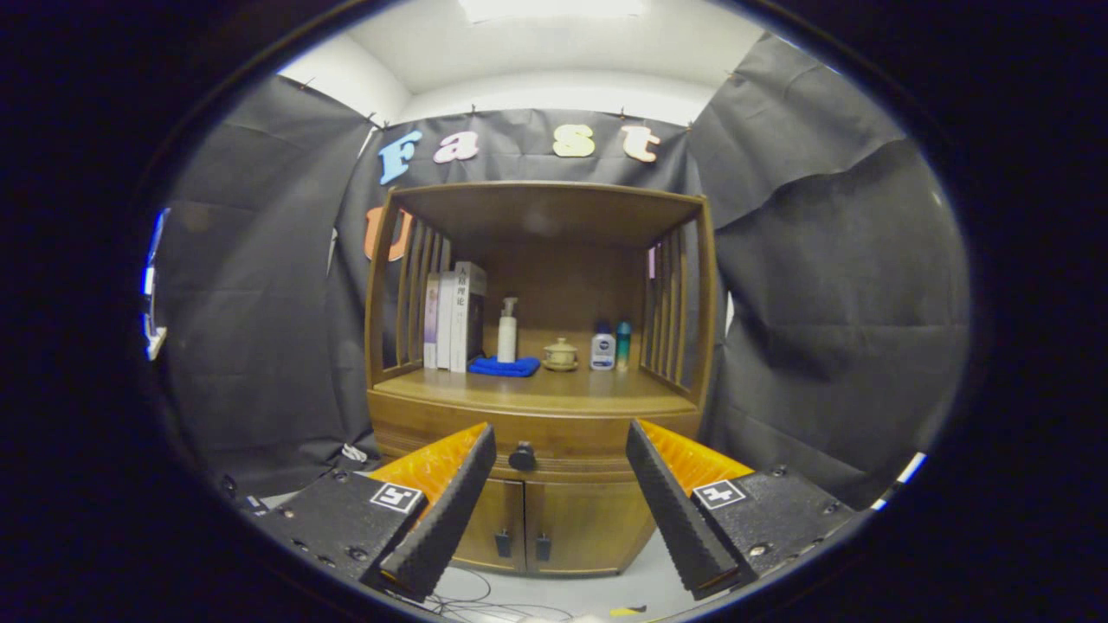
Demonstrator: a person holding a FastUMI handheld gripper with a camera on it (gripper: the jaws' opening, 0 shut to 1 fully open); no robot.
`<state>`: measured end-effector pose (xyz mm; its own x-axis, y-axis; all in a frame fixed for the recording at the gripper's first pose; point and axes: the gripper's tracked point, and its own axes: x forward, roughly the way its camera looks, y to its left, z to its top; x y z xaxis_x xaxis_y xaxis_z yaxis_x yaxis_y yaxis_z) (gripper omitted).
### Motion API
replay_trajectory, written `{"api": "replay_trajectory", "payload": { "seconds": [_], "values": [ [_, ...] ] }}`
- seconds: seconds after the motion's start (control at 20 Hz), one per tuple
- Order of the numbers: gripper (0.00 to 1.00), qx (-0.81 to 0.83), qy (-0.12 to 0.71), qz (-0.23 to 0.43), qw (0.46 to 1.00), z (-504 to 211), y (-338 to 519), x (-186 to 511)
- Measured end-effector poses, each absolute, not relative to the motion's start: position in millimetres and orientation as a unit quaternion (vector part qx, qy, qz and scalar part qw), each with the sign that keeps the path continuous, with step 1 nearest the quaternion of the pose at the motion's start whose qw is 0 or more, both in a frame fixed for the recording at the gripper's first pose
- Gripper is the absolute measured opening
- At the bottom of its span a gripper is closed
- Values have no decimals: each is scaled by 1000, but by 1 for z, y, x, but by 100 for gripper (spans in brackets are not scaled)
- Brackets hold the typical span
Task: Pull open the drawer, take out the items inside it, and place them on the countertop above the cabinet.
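A wooden cabinet [537,407] stands ahead against the booth wall. Its drawer [571,437] is closed, with a dark round knob [522,456] at its front. My gripper [561,437] is open, with nothing between its fingers. The knob shows between the two fingers, nearer the left finger [450,506], and lies some way beyond the tips. The countertop [554,388] above the drawer forms the floor of an open shelf. What lies inside the drawer is hidden.
On the countertop stand several books [452,316], a white pump bottle [507,330], a blue cloth [504,367], a small lidded cup [560,354] and two small bottles [610,347]. Two lower doors [541,523] sit below the drawer. Cables [467,597] lie on the floor.
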<state>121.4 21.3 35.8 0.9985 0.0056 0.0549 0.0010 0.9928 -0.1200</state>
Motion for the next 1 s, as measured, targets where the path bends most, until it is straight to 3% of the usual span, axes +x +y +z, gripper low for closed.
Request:
{"api": "replay_trajectory", "payload": {
  "seconds": [0.6,0.85,1.0],
  "values": [
    [97,-67,52,3,996,-61,46,297],
    [83,-45,91,-8,995,-97,41,328],
    [68,-44,93,-10,995,-103,39,339]
  ]
}}
